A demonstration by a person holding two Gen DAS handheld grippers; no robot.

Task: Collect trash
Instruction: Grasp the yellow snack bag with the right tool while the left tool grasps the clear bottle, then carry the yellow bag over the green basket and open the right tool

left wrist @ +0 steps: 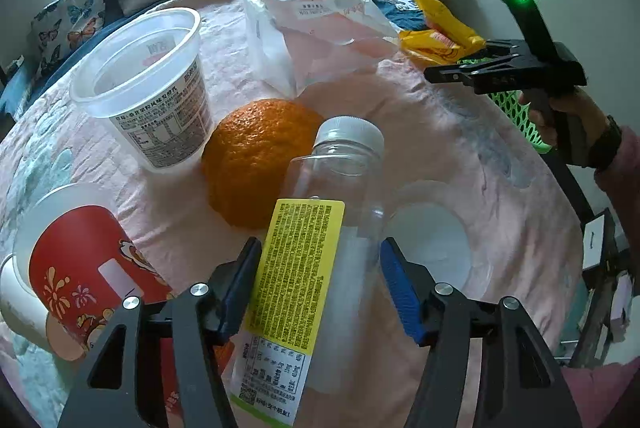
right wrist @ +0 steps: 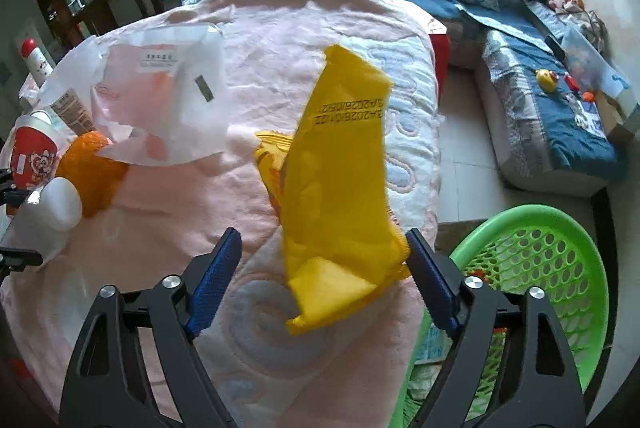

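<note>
**Yellow wrapper and clear bottle being framed by two spread grippers**

Yellow plastic is being shown between the spread blue pads of the right gripper: a crumpled snack wrapper is standing up off the pink quilted cloth, its lower corner just beside the right-hand pad, though it cannot be told whether that pad is touching it. Nothing is being clamped; the jaws are being held wide. A printed date code reading roughly "2026.01.22" is being displayed upside down on the wrapper. A green perforated basket is being seen just right of the wrapper, off the cloth's edge.

A clear plastic bottle with a white cap is being framed by the left gripper, whose jaws are likewise being held apart, a gap showing at each side of the bottle. Dense small print is being carried on the bottle's yellow label, too fine to read, with a QR code lower down. An orange is lying just behind the bottle, touching it. A translucent yoghurt tub with Chinese lettering is standing left of the orange, and a red paper cup is lying near the bottle's left. A white plastic bag with a small printed label is being seen beyond the orange.
</note>
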